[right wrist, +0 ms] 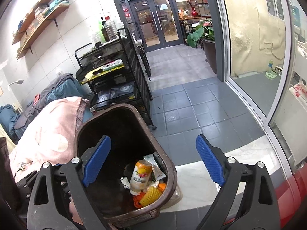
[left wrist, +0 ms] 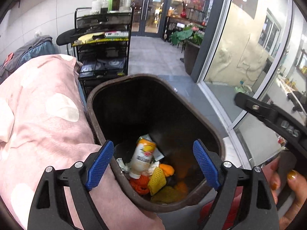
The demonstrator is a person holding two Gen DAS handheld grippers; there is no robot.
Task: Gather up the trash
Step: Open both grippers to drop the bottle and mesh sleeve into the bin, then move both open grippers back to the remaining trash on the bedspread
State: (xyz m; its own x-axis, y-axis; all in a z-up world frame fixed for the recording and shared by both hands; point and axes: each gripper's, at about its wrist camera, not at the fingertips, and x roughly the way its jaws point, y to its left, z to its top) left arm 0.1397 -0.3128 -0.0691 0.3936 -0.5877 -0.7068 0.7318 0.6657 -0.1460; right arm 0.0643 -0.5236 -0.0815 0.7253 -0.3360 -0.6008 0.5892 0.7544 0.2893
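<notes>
Left wrist view: we are holding the left gripper (left wrist: pixel 153 164) spread wide and empty over the brown bin (left wrist: pixel 122 78), as after a drop. We are keeping the right gripper (right wrist: pixel 153 161) likewise released. Inside, bottle (left wrist: pixel 143 157), yellow foam net (left wrist: pixel 156 180), orange scraps. Beyond: pink pillow (left wrist: pixel 38 111), black cart (left wrist: pixel 103 44).

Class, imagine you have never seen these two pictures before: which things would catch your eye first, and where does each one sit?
First, the dark brown trash bin in the lower middle, with a yellow-labelled bottle lying among yellow and orange scraps at its bottom. Next, the blue-padded fingers of the left gripper and right gripper, both open and empty above the bin. Then the pink spotted cushion to the left of the bin.
</notes>
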